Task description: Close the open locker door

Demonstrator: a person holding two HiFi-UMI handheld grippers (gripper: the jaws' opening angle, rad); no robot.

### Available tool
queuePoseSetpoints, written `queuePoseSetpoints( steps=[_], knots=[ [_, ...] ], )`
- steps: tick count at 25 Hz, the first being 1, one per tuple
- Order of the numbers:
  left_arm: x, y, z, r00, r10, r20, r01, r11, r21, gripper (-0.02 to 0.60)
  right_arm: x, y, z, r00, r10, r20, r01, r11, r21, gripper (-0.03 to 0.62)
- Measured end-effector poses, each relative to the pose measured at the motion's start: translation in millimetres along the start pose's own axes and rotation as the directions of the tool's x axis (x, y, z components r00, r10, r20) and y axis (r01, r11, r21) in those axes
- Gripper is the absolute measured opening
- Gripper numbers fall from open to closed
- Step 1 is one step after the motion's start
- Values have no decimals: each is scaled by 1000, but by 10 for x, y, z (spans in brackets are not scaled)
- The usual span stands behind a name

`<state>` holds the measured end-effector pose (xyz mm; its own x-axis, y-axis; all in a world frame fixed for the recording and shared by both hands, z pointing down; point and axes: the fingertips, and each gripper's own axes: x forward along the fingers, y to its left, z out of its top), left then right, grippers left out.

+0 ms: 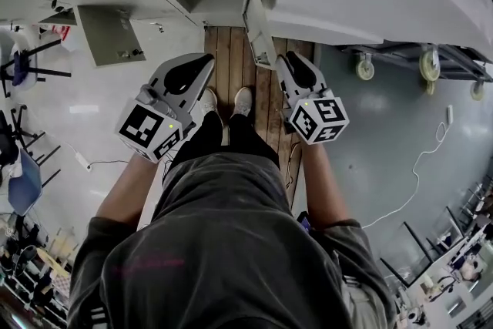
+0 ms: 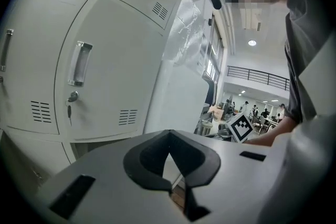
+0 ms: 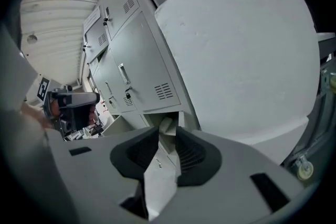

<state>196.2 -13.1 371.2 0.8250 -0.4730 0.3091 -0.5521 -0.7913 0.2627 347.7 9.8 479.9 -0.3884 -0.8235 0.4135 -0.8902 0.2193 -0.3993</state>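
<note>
Cool, even indoor light fills all three views and throws no hard shadows. In the head view the pale floor (image 1: 83, 109) shows a soft glare patch at centre left, while the person's dark clothing along the bottom stays dim. Both gripper views are fisheye, bowing the grey lockers (image 2: 105, 76) and fading to black at the corners. A round ceiling lamp (image 2: 252, 43) glows at the right of the left gripper view, above a bright, hazy hall.
</note>
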Motion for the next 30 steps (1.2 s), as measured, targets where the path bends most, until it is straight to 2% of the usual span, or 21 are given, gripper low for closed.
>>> queuePoseSetpoints(
  steps=[10, 20, 30],
  knots=[
    [213, -71, -288, 997, 41, -61, -42, 999, -26, 15, 127, -277, -664, 990, 47, -133, -39, 998, 58, 114],
    [169, -47, -496, 993, 86, -81, -91, 994, -54, 15, 225, -299, -865, 983, 79, -166, -63, 993, 97, 114],
    [4, -12, -600, 991, 110, -77, -115, 991, -66, 15, 255, -295, -925, 981, 58, -183, -43, 995, 86, 104]
  ],
)
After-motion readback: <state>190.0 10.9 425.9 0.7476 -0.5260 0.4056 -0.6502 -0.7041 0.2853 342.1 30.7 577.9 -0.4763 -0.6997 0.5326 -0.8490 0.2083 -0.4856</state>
